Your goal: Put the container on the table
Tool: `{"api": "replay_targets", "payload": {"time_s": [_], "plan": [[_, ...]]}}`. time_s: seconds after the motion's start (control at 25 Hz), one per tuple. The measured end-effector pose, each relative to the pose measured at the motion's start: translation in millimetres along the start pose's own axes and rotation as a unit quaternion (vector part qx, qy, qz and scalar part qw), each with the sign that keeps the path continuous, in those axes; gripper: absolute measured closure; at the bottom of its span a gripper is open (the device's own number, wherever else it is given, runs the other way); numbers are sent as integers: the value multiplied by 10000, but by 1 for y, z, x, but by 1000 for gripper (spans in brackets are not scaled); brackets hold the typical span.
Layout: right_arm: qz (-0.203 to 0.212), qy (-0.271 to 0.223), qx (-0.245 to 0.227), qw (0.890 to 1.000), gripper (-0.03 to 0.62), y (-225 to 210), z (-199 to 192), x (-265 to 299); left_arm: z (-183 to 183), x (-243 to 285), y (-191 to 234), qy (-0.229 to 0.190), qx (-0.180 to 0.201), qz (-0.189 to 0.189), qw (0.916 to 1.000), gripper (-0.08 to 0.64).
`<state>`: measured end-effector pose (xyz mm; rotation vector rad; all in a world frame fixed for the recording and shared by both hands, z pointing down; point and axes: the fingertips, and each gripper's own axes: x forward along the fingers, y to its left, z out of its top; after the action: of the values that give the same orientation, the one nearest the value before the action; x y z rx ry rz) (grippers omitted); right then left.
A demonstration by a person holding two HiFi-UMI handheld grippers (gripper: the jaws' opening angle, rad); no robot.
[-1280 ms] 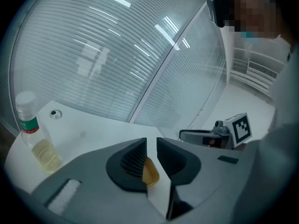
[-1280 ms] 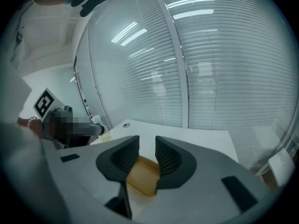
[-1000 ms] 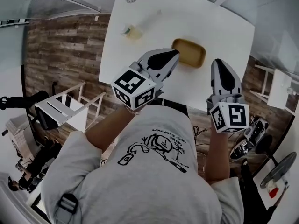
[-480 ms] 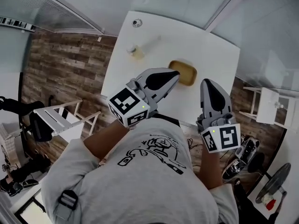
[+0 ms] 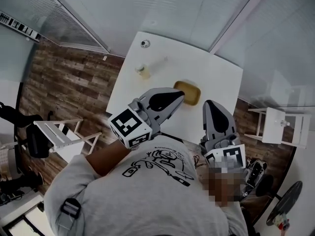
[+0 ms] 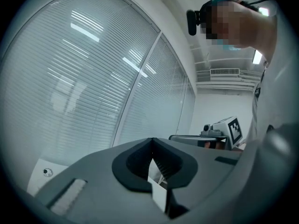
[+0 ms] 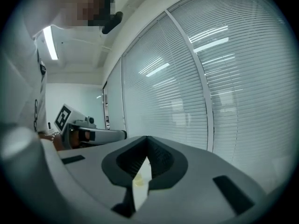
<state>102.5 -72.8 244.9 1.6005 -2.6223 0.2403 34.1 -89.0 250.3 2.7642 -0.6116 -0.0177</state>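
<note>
Head view: left claw partly hides container.

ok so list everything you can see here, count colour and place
table: one, white, centre, by the blinds
container: one, mustard yellow, on the table, partly behind the left gripper
yellowish object: one, on the table's left part, too small to identify
round object: one, dark and white, table's far corner
stand: one, white, on the wooden floor, left
side table: one, white, right
left gripper: grey, shut, empty
right gripper: grey, shut, empty
</note>
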Motion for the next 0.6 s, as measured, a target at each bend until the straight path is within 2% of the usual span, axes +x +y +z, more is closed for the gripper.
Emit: {"api": "replay_targets", "payload": {"time_s": [0.36,0.6], "plan": [[-31,-149,-160,9998,586,5,17,-10,6,-12,0,-73,46,256,9996,555],[-136,-152,-276,9994,586,5,19,-11,9,-9,-2,-143,91,205,9996,555]]}}
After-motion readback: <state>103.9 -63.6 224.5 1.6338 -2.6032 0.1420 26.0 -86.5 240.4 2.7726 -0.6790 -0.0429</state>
